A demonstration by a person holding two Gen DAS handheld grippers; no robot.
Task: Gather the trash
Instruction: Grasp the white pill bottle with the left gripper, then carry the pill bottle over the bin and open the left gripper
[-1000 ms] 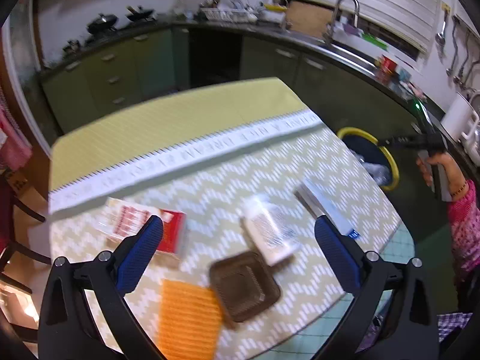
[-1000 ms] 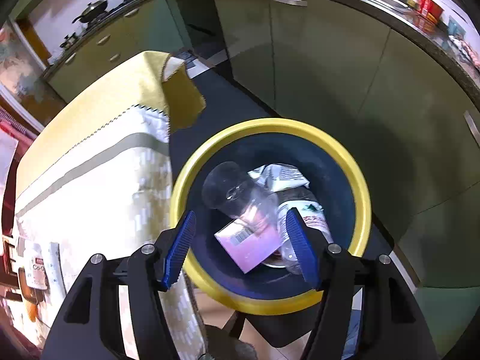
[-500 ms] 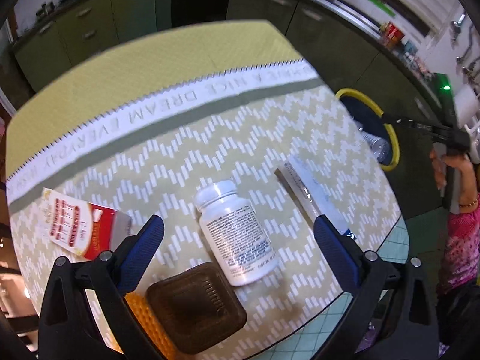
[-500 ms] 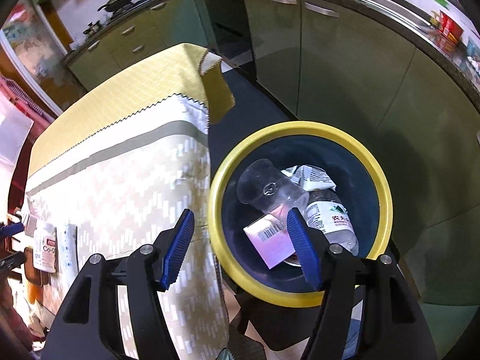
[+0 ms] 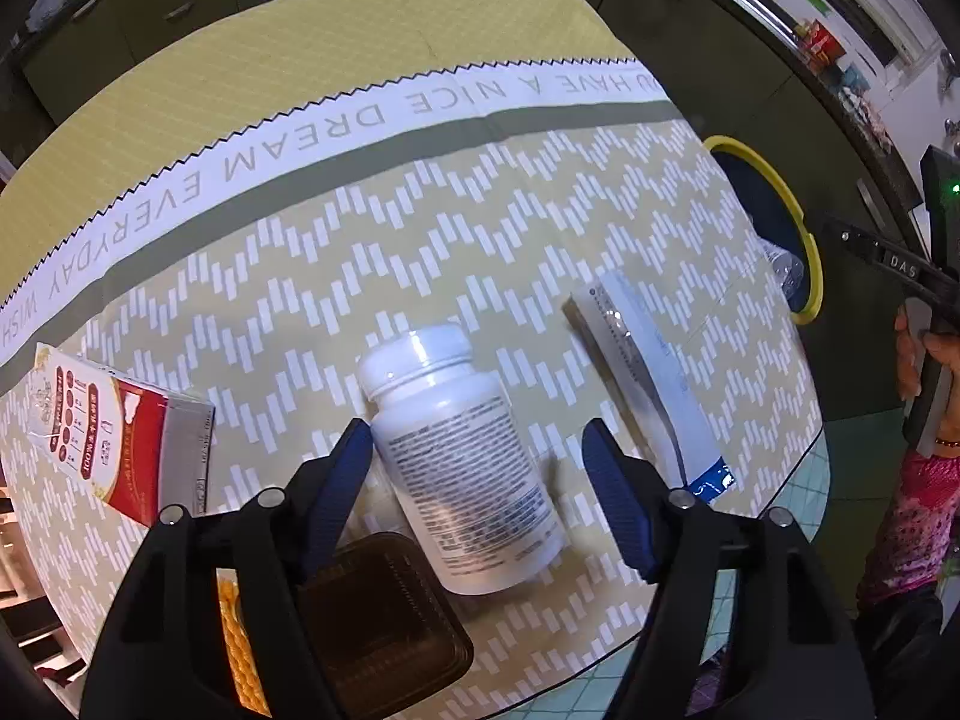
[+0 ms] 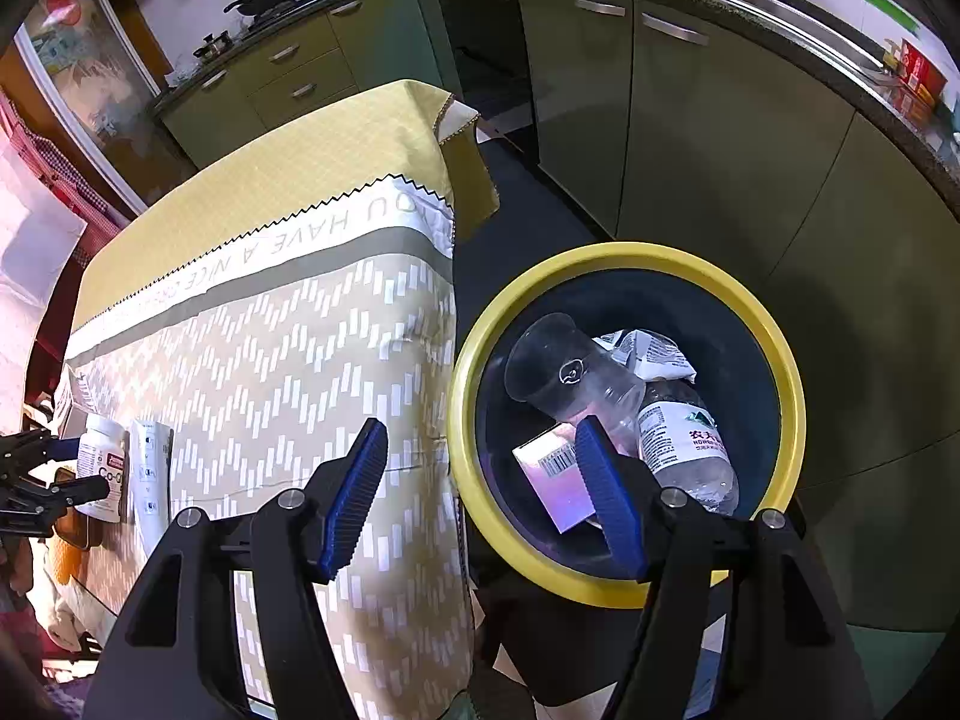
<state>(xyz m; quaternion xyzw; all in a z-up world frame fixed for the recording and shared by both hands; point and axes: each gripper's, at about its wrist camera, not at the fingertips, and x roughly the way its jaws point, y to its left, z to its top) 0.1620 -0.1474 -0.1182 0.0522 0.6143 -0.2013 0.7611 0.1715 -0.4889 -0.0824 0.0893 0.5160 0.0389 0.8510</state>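
Closing round the bottle (image 5: pixel 462 456), left tool (image 5: pixel 477 480) should centre before squeezing; right tool (image 6: pixel 480 498) hangs released, empty.

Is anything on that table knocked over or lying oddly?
Yes. The white pill bottle lies on its side on the table instead of standing, cap pointing away, between the left gripper fingers, whose jaws have just been closing.

Table (image 5: pixel 420 36), covered by yellow-and-white zigzag cloth (image 5: pixel 360 228). On it: white pill bottle (image 5: pixel 462 456) lying centre-near; flat white packet (image 5: pixel 648 384) right; red-and-white box (image 5: pixel 120 438) left; brown square tray (image 5: pixel 378 624) and orange mesh (image 5: pixel 237 648) nearest.
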